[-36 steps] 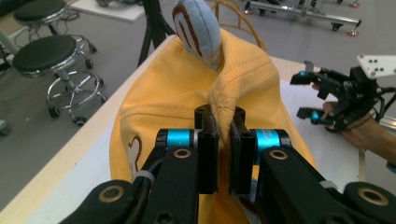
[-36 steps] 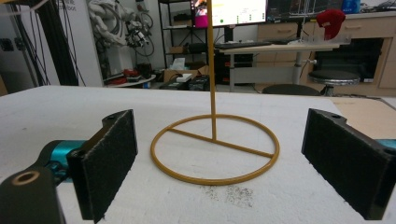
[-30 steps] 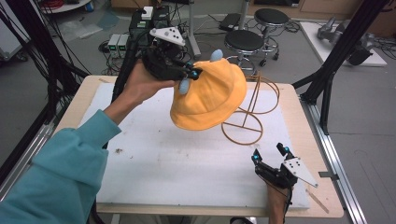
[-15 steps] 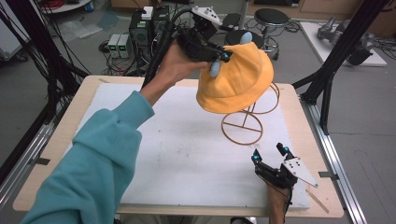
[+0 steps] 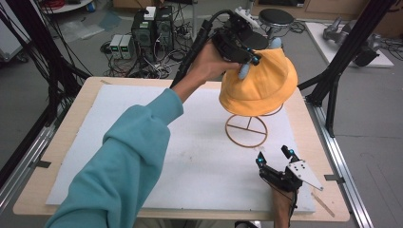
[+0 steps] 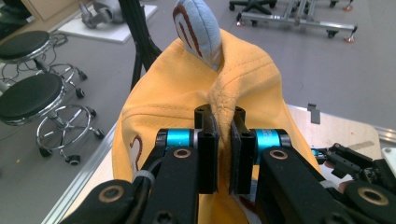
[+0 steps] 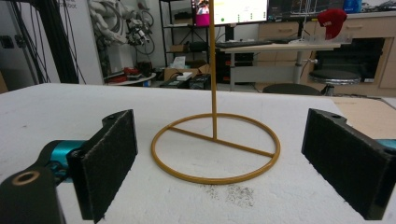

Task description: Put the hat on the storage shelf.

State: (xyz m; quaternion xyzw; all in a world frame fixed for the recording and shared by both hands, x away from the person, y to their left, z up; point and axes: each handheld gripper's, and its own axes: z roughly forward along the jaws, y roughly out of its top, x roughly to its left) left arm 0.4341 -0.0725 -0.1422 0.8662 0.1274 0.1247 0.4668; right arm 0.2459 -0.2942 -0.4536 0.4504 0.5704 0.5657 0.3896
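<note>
- Hat (image 5: pixel 261 83), orange, soft cloth: we see the left hand-held gripper (image 6: pixel 224 140) clamped on a fold of its crown, holding it above the wire stand (image 5: pixel 247 130).
- Right hand-held gripper (image 5: pixel 275 159) wide open, empty, resting on the bench (image 5: pixel 71 123), stand ahead.
- We judge it light, floppy; pinch fabric fold.

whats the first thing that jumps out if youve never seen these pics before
The orange hat grabs the eye first, held up above the far right part of the table, with the left gripper shut on a pinched fold of its fabric. Under it stands a thin wire stand with a round base on the white mat. The right gripper rests open near the table's front right corner.
</note>
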